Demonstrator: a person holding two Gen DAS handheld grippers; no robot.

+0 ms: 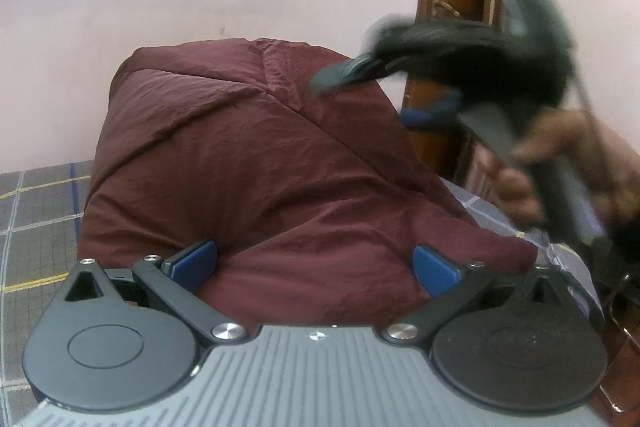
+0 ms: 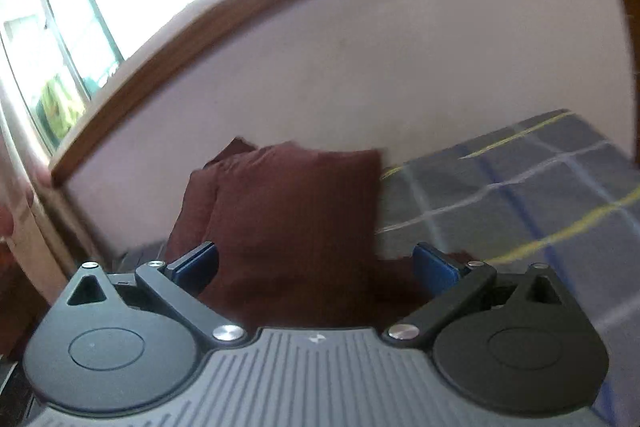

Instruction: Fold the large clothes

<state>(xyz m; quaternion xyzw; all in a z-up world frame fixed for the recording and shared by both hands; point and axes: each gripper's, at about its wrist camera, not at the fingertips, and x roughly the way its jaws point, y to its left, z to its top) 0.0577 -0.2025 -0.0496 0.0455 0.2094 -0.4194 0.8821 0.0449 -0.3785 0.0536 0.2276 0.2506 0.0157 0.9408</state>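
Oddly blurred, the right gripper hangs above the maroon garment, spread, nothing between; left gripper also spread, fingertips hidden.

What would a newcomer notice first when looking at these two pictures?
The maroon garment fills the middle of the left wrist view, heaped on a grey checked bed cover. At the right of that view the right gripper, blurred, hangs in the air above the cloth, held by a hand. A bright window with a brown wooden frame sits high on the pale wall.

One maroon garment, two grippers — left gripper, right gripper — one checked bedsheet
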